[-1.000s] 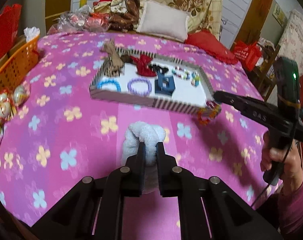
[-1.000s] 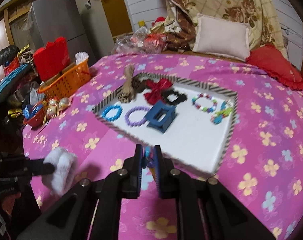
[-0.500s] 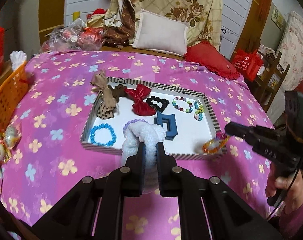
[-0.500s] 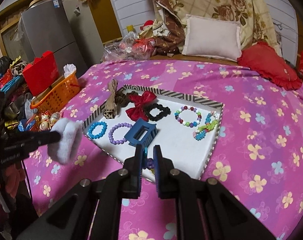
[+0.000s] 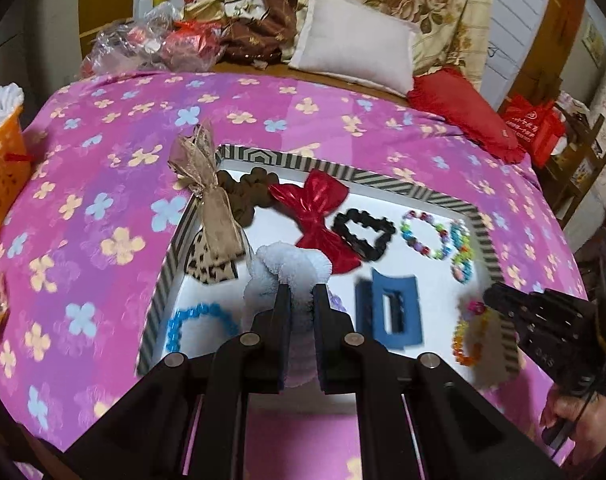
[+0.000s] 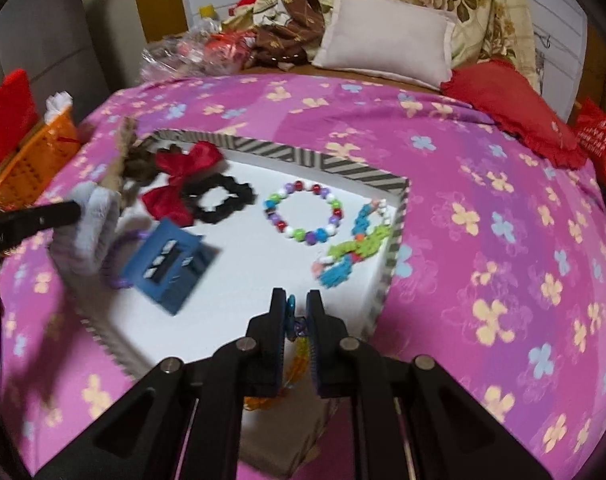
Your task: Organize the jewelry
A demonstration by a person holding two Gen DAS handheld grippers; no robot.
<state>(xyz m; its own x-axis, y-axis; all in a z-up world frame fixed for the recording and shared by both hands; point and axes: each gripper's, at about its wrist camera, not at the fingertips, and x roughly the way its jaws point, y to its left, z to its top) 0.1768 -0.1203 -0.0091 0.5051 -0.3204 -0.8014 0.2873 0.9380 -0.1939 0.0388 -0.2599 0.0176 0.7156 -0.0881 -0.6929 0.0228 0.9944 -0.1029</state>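
Note:
A striped-rim white tray [image 5: 383,179] [image 6: 303,156] lies on the pink bed. It holds a red bow [image 5: 323,216], a black scrunchie [image 5: 363,234], a blue hair claw [image 5: 395,308] [image 6: 171,264], a blue bracelet [image 5: 199,320] and a multicolour bead bracelet [image 6: 303,212]. My left gripper [image 5: 301,292] is shut on a fluffy white scrunchie [image 5: 291,264] over the tray's near side; it also shows in the right wrist view [image 6: 91,232]. My right gripper [image 6: 295,304] is shut on a colourful bead bracelet [image 5: 469,336] that hangs over the tray's near right corner.
An orange basket [image 5: 3,168] stands at the bed's left edge. A white pillow [image 5: 355,48], a red cushion [image 5: 463,112] and piled bedding lie at the back. A red bag [image 5: 535,128] stands to the right of the bed.
Both grippers have moved forward from the bedspread to over the tray, each still holding its item. The tray looks closer and larger.

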